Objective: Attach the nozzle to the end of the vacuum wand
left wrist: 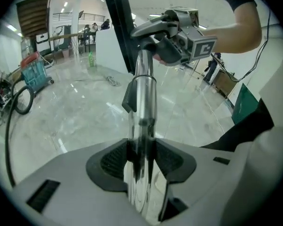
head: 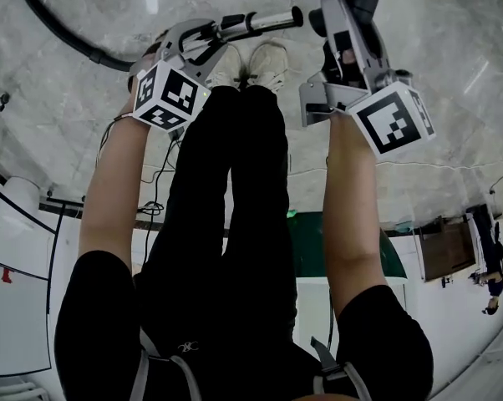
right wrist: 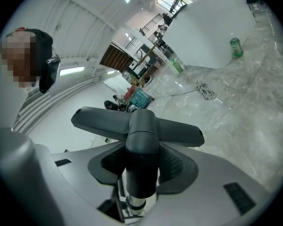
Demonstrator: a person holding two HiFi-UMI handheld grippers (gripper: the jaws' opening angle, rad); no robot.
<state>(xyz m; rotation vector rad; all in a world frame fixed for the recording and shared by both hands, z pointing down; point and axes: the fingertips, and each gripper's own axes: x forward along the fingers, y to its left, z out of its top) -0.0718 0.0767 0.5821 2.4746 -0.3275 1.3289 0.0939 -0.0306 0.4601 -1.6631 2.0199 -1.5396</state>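
1. The left gripper (left wrist: 141,161) is closed on the wand (left wrist: 142,102). The chrome tube is pinched between the two dark pads, with the jaws only narrowly apart.
2. The right gripper (right wrist: 141,166) is closed on the nozzle (right wrist: 137,126). Its jaws are set wide around the thick dark-grey neck, and the pads are pressed against both sides of it.
3. The nozzle is seen in the right gripper view as a T-shape, with its flat head lying crosswise above the jaws and its neck running down between them. A chrome ring is visible at the lower end of the neck.
4. In the left gripper view the wand is seen running straight up from the jaws to the right gripper, where its far end is met by the nozzle. Whether the end is fully seated cannot be told.
5. In the head view both grippers are held out in front of the person, above the shoes (head: 268,61), with the wand lying nearly level between them.
6. A black hose (head: 59,27) is curved across the pale marble floor (head: 452,23) at the upper left, leading toward the left gripper.
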